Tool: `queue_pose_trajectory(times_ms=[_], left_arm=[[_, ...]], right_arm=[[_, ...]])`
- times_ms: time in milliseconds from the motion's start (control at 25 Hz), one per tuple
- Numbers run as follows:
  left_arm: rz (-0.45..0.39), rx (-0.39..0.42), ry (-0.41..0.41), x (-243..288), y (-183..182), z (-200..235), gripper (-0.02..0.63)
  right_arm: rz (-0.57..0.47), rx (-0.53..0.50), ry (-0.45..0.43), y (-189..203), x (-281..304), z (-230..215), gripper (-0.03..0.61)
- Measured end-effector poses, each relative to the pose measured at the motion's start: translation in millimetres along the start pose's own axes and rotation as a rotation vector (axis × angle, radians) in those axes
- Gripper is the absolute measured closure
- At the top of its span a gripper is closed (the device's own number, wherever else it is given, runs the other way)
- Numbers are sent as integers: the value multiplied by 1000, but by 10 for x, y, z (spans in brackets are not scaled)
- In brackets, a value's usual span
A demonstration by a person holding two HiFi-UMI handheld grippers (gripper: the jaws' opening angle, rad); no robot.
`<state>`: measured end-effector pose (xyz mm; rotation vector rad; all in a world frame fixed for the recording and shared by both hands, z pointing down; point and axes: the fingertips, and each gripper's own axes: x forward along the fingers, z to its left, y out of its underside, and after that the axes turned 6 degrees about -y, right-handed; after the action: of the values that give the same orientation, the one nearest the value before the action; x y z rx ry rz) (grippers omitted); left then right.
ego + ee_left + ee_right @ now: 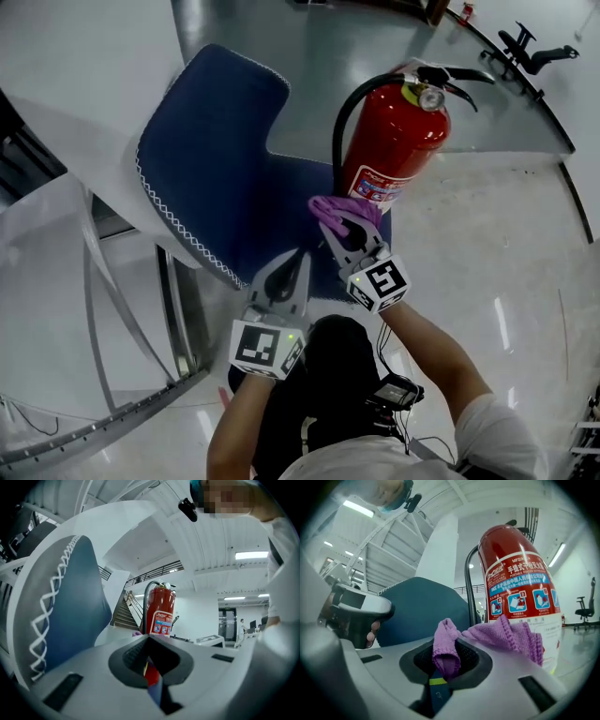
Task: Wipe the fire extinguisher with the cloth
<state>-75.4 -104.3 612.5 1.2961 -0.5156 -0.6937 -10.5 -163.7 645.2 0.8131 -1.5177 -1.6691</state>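
On the red fire extinguisher [506, 541] we read a label [516, 581]: "MFZ/ABC", then "手提式干粉灭火器" above an English line that opens "PORTABLE", the rest too small for us. Beneath the pictograms stands "使用方法".

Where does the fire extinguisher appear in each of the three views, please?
Head view: extinguisher upper right of centre.
Left gripper view: extinguisher at centre, above the jaws.
Right gripper view: extinguisher on the right, behind the cloth.
Shared landmark: blue chair, left of it in every view.
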Motion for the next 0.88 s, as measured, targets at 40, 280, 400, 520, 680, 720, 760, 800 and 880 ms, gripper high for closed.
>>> queue_pose_trajectory(times_ms=[40, 280, 400, 520, 680, 720, 760, 800, 880], left_arm=[[-5, -4, 4, -17, 7, -18, 609], [-19, 57, 34, -25, 100, -145, 609], [-12, 37, 30, -40, 176, -111, 609], [-16, 14, 20, -89, 196, -33, 609], [-20, 8, 0, -120, 215, 79, 609], [-19, 7, -2, -124, 223, 94, 609], [-18, 7, -4, -127, 234, 105, 609], [-17, 5, -6, -130, 245, 117, 609], [-13, 2, -10, -134, 265, 143, 609]], right_arm=[[6, -5, 2, 25, -16, 14, 520], [5, -33, 18, 120, -32, 62, 520], [18, -53, 13, 164, -24, 114, 520], [30, -71, 6, 223, -35, 188, 520], [54, -77, -5, 334, -19, 257, 520], [59, -75, -10, 366, -18, 282, 520], [66, -73, -17, 401, -18, 312, 520], [74, -71, -25, 440, -15, 344, 520], [95, -54, -43, 536, 0, 407, 520]])
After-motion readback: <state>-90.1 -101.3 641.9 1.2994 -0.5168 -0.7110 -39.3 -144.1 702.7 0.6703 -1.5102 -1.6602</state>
